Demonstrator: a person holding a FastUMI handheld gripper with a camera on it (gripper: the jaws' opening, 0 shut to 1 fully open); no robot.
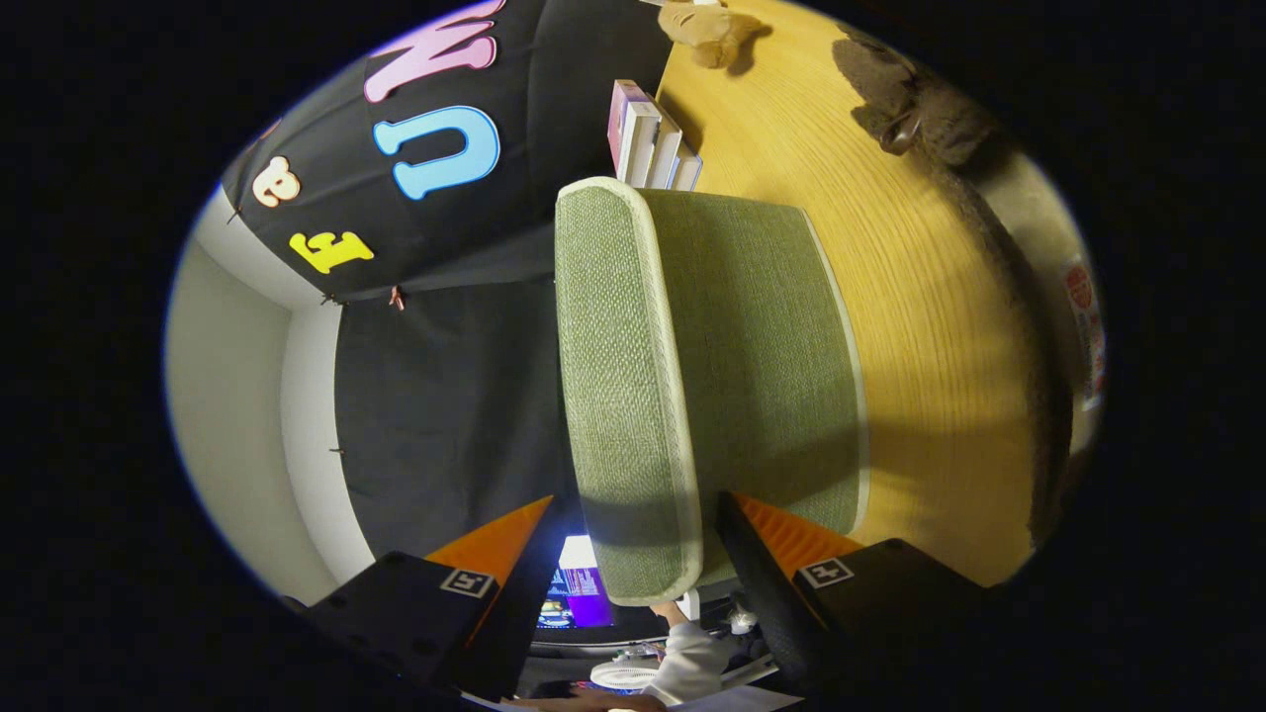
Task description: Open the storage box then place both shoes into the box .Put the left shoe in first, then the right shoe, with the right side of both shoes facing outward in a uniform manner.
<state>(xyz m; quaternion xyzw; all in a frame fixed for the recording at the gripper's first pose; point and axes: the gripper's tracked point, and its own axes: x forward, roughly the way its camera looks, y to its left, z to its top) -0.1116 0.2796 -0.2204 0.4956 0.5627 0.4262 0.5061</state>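
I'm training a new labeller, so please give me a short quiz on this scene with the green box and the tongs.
1. True or false: the green storage box rests on the wooden table.
2. What lies between the fingers of the tongs? A) a shoe B) the box's pale-trimmed edge C) a book
3. Fill in: beyond the box, against the booth wall, stand some ____.

Key: 1 true. 2 B: the fingers sit on either side of that edge, but it cannot be told whether both press on it. 3 books.
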